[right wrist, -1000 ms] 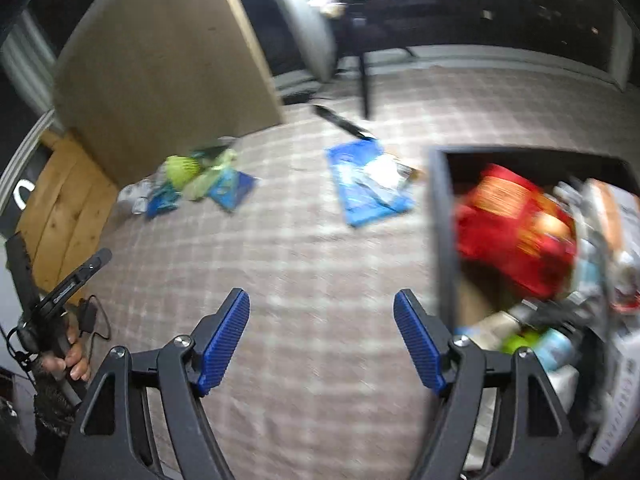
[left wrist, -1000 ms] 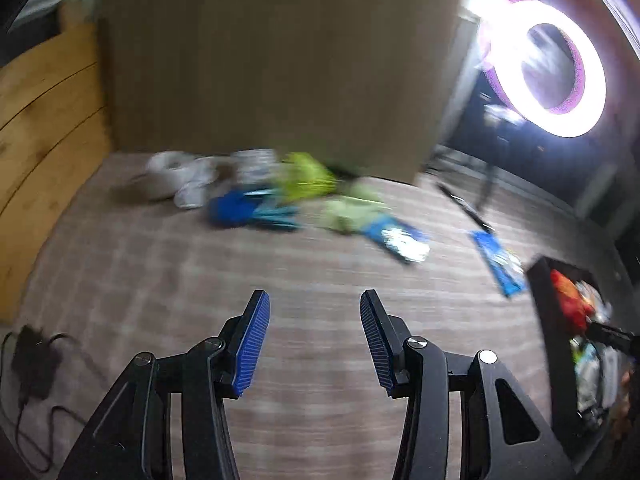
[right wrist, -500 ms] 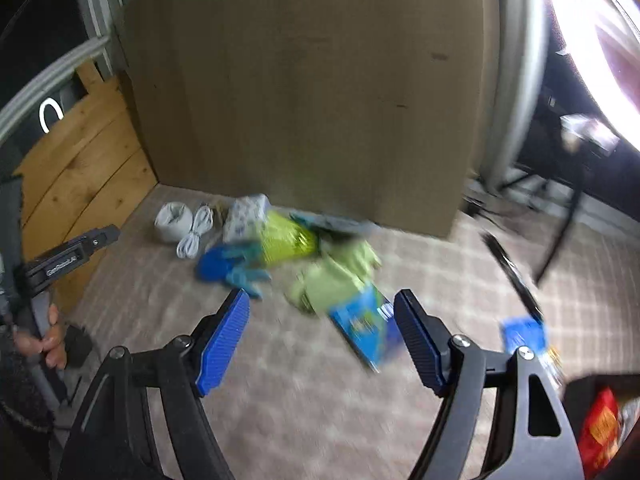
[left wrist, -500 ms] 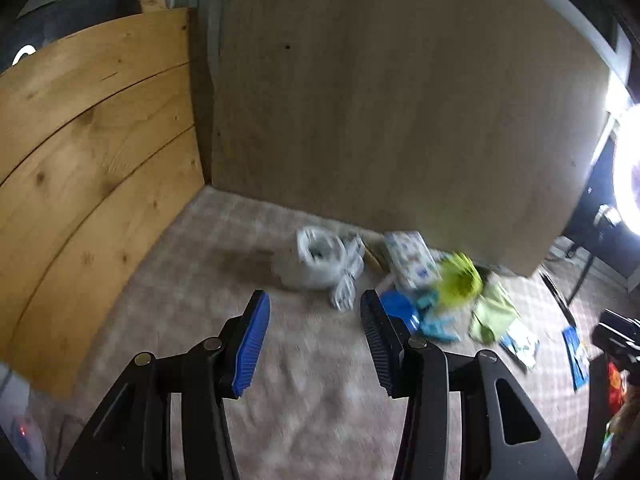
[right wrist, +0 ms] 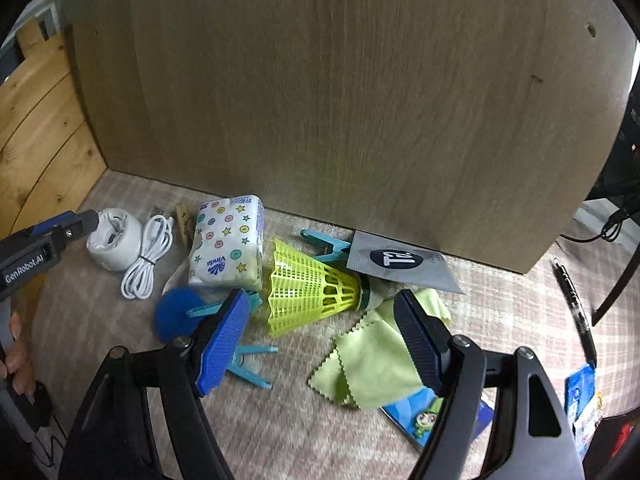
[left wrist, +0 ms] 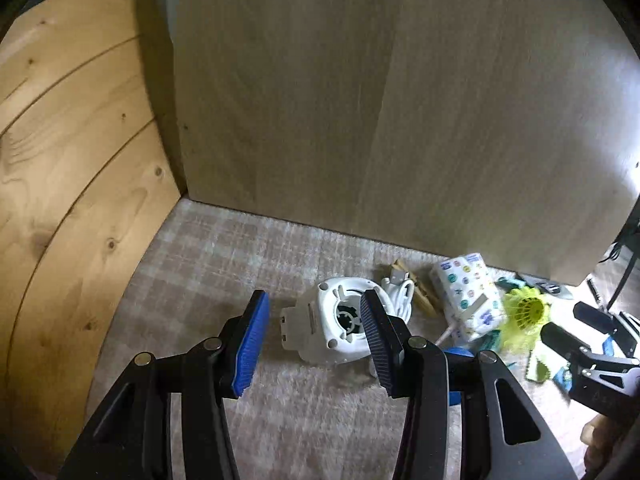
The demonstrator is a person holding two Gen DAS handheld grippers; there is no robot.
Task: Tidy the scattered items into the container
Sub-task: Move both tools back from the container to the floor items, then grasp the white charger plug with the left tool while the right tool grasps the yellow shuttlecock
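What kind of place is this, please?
Probably a room at home, seen at floor level: a checked carpet, wooden furniture panels, and small household clutter such as a tissue pack and a charging cable.

Black angular linkage arms on left gripper point(left wrist: 314, 346) and right gripper point(right wrist: 322, 342), silver rivets at the pivots, ribbed blue pads point(left wrist: 250, 344) on the fingers. White "GenRobot.AI" lettering at nine o'clock in the right wrist view.

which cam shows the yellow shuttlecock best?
Right wrist: the yellow shuttlecock lies whole and sharp on the carpet, ahead of the open right gripper. Left wrist catches it small at the right edge, its lower part hidden.
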